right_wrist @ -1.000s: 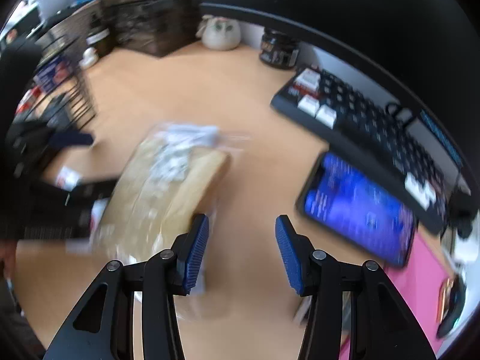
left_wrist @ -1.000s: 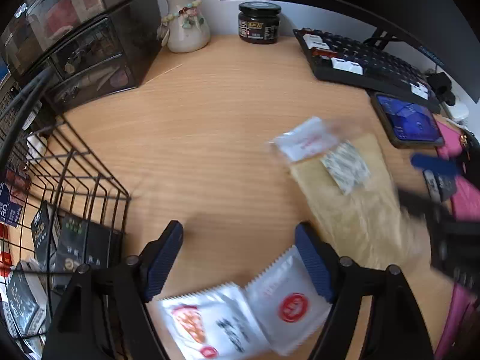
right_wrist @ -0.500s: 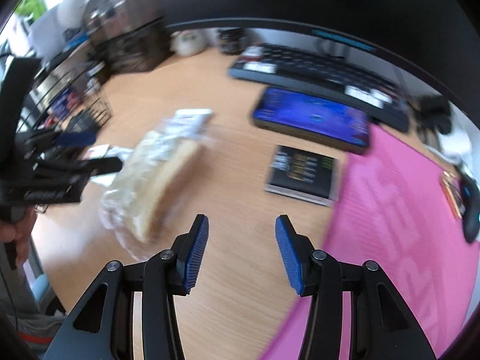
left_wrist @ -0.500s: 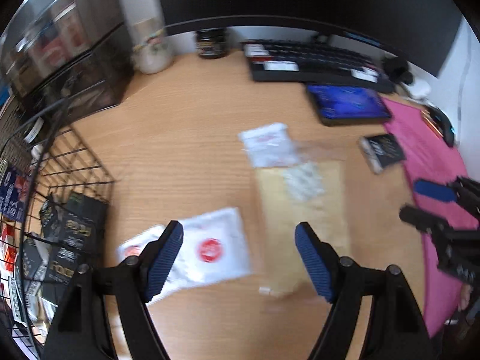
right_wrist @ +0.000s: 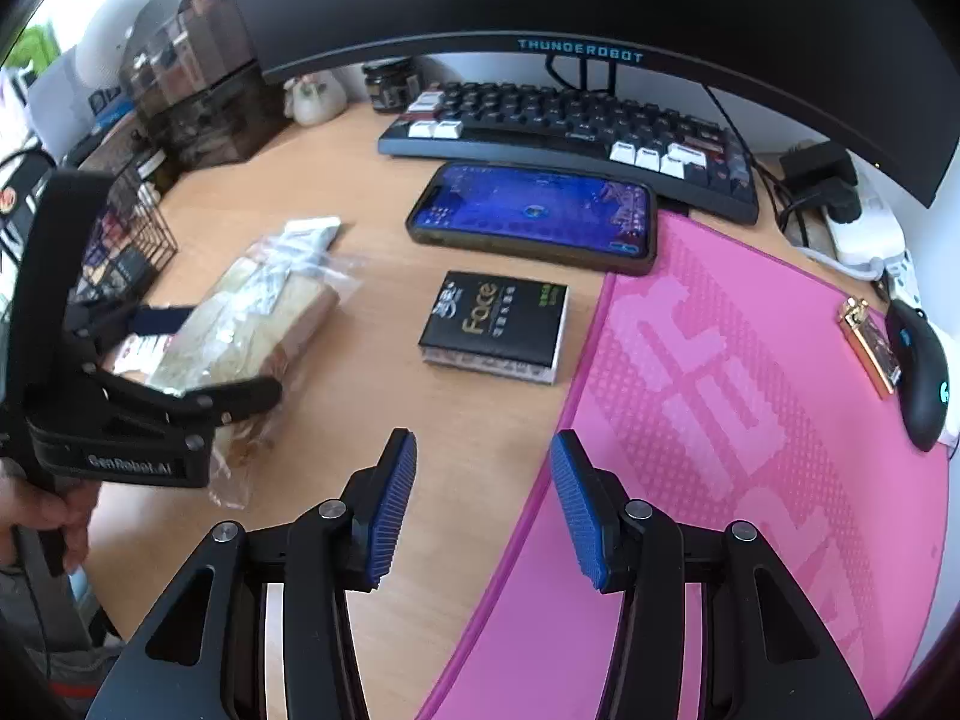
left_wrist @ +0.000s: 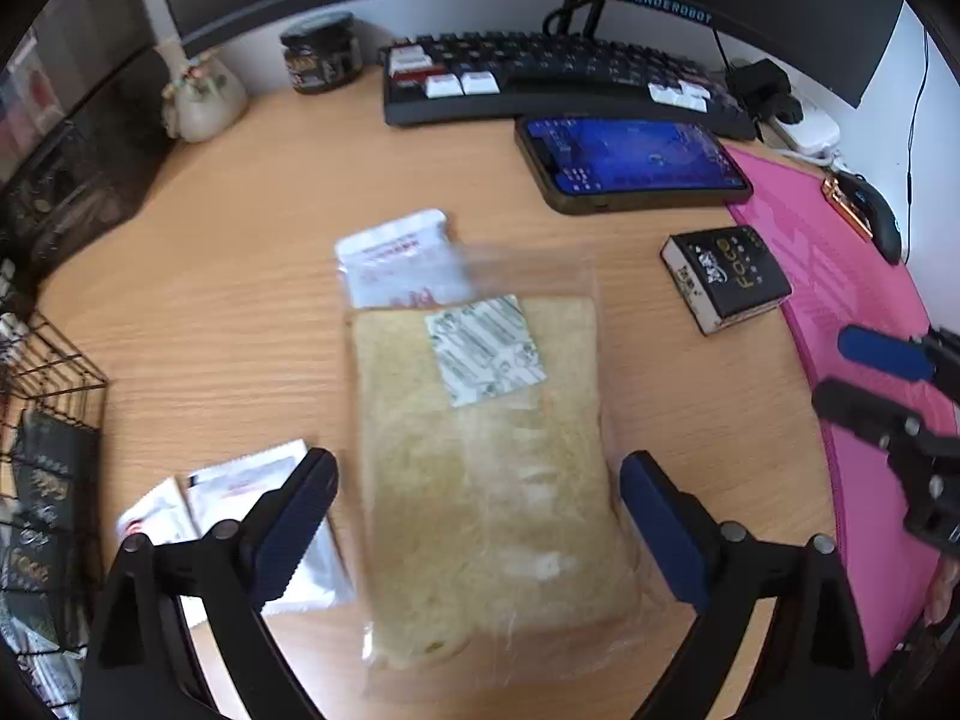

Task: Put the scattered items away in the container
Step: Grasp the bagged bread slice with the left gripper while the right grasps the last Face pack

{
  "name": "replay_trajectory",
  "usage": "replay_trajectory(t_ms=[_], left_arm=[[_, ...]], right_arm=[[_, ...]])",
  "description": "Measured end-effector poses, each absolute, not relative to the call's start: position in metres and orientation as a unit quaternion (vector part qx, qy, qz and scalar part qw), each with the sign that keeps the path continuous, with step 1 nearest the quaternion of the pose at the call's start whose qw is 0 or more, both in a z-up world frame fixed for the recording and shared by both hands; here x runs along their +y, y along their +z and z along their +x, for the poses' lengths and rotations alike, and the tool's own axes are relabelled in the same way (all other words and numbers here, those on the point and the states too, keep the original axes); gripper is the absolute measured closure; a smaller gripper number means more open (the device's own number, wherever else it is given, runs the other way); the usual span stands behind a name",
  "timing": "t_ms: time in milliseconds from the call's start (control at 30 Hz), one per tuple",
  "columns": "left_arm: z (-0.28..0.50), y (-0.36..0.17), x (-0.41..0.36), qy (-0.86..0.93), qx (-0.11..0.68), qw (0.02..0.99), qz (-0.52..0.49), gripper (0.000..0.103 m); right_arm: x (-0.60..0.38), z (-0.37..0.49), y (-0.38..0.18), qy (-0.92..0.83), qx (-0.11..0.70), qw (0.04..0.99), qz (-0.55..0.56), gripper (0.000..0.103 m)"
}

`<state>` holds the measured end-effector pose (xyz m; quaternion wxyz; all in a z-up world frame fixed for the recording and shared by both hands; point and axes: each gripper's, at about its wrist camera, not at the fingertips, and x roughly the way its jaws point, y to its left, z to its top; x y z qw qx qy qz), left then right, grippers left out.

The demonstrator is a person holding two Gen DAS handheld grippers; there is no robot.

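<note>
Left gripper (left_wrist: 474,531): blue-padded fingers spread wide, either side of the clear plastic bag of pale bread (left_wrist: 486,468); pads apart from it, nothing grasped; apparently lined up to close on it
Right gripper (right_wrist: 483,507): fingers released and empty, over the desk's front edge where the pink mat (right_wrist: 750,420) begins; pointed towards the black rectangular box with gold lettering (right_wrist: 495,327), likely its next pick
Bread bag: flat mid-desk, one end overlapping a white sachet (left_wrist: 399,258)
Other sachets (left_wrist: 252,516): white, by the left finger near the desk's front-left edge
Container: black wire basket (left_wrist: 51,414) at the left edge; already holds dark boxes
</note>
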<state>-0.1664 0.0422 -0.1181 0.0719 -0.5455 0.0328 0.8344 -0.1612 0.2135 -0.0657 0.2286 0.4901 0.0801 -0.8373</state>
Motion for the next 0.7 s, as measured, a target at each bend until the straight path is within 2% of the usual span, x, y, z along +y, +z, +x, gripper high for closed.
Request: replay_trajectory(t_ms=[133,233,300,367,467,567,700], left_arm=[[-0.169,-0.124,0.049,0.837,0.046,0.076,-0.540,0.007],[-0.170,-0.123,0.048,0.839,0.045,0.082,-0.535,0.009],[-0.170,-0.120,0.045,0.844,0.044,0.083,-0.527,0.020],[-0.172,-0.116,0.036,0.842,0.032,0.088,-0.531,0.023],[-0.173,-0.116,0.027,0.842,0.030,0.081,-0.533,0.023],[-0.174,-0.116,0.024,0.840,0.027,0.086,-0.535,0.023],[-0.174,-0.115,0.022,0.840,0.024,0.085,-0.535,0.023]], right_arm=[[0.211,-0.180,-0.067,-0.841,0.072,0.217,0.491,0.055],[0.208,-0.198,-0.067,-0.848,0.052,0.202,0.488,0.044],[0.204,-0.209,-0.068,-0.850,0.035,0.197,0.487,0.042],[0.198,-0.217,-0.071,-0.850,0.028,0.193,0.490,0.042],[0.184,-0.227,-0.083,-0.848,0.052,0.173,0.497,0.041],[0.177,-0.231,-0.094,-0.840,0.042,0.184,0.508,0.032],[0.164,-0.219,-0.101,-0.844,0.089,0.179,0.497,0.032]])
